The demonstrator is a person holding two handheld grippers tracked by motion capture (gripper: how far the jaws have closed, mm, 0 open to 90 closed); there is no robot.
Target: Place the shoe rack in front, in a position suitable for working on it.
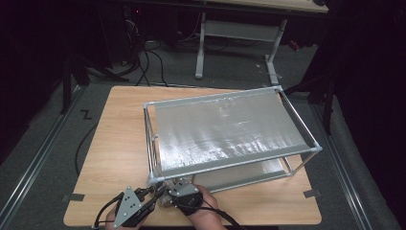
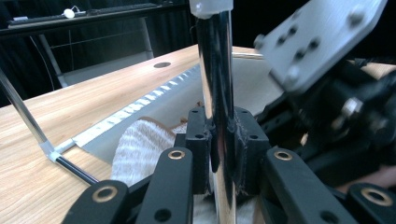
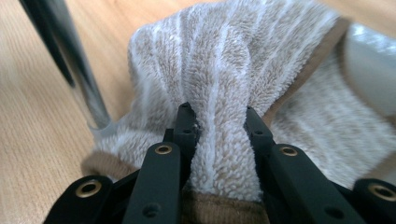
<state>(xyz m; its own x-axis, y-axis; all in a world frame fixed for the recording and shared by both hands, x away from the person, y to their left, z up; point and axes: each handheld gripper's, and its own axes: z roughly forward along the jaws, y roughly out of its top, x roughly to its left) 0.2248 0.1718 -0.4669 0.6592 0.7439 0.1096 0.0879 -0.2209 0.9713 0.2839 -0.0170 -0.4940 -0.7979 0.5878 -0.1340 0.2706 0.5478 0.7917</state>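
Tabletop [image 1: 119, 143] of pale wood carries a metal-framed rack [image 1: 230, 139] with two silvery sheet shelves, its long axis running from the near left corner toward the far right in the high view, where it takes up most of the surface. At the rack's near left corner stands an upright chrome post [image 2: 217, 93], its long axis vertical and its top capped by a whitish corner fitting. The left gripper [image 2: 219, 140] is clamped on this post low down, the two black pads pressing its sides. In the high view this gripper [image 1: 139, 201] lies at the near edge of the tabletop with the grey three-cornered plate on top, pointing toward the rack corner. A beige towel with pale stripes [image 3: 224, 93] lies bunched on the tabletop at the foot of that post, partly under the lower shelf sheet; a darker tan band edges it. One fold of the towel stands up as a ridge that runs away from the camera in the right gripper view. The right gripper [image 3: 219, 135] pinches this ridge between its pads, so the pile bulges out above them. In the high view that gripper [image 1: 179, 189] sits just beside the left one, close against the rack corner.
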